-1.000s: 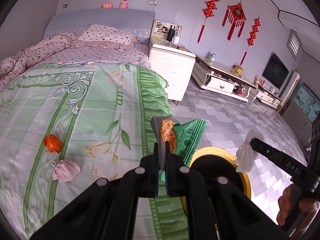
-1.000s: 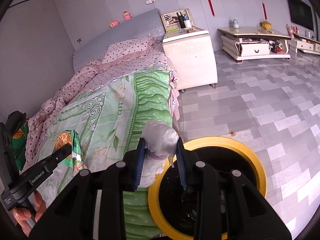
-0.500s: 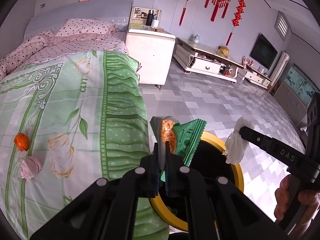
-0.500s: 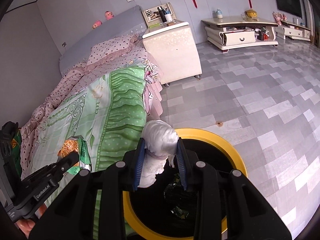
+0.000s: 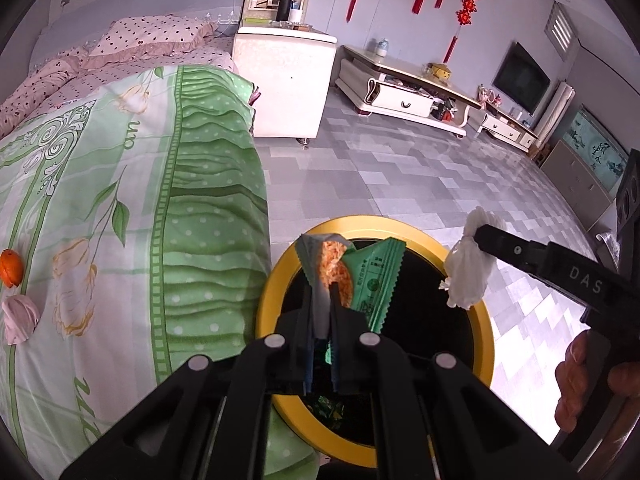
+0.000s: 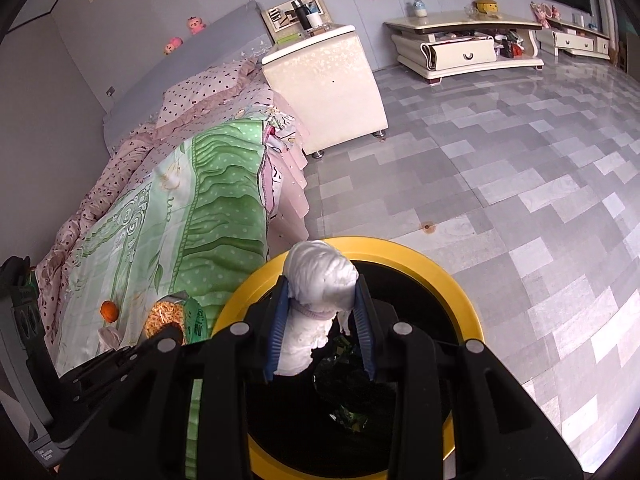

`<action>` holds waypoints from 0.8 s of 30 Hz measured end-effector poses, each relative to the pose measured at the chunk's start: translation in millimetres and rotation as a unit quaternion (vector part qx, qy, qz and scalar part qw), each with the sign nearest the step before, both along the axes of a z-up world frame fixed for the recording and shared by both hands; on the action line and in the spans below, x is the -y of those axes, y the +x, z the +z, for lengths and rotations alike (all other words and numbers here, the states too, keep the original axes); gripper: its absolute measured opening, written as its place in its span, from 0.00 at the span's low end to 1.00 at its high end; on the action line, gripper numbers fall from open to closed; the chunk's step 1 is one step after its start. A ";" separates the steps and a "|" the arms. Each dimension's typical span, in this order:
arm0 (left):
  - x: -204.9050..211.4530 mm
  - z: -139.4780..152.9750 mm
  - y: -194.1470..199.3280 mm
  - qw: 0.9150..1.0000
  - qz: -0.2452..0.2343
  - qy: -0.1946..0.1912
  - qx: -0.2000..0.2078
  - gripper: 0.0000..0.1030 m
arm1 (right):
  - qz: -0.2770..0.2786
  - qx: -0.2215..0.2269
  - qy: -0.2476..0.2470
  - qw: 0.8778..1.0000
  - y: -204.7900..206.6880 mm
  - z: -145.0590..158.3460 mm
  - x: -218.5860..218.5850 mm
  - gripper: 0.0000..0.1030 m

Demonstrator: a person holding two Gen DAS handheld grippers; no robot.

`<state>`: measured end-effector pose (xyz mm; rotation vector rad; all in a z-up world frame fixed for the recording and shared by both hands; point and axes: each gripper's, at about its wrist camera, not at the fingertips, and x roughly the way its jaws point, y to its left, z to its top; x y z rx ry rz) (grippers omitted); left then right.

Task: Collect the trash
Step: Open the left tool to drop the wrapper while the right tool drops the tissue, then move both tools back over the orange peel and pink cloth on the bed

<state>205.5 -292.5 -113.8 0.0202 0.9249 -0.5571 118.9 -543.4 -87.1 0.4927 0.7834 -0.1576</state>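
The left gripper (image 5: 320,312) has its jaws clenched on a green snack wrapper (image 5: 352,276), held above the yellow-rimmed bin (image 5: 272,280). The right gripper (image 6: 322,320) jaws grasp a wad of white tissue (image 6: 320,280) over the same opening. The wrapper sits close to the rim beside the bed (image 5: 120,160), so it could flutter outside when dropped. An orange peel (image 5: 10,266) and a pink wad (image 5: 20,316) lie uncollected on the bed.

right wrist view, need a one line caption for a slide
Right gripper holds a wadded white tissue over the yellow-rimmed bin beside the bed.
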 end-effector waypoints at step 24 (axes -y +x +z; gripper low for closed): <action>-52.0 20.7 12.7 0.999 0.040 -0.009 0.032 0.71 | 0.002 0.039 0.005 0.999 -10.3 10.2 -8.1 0.67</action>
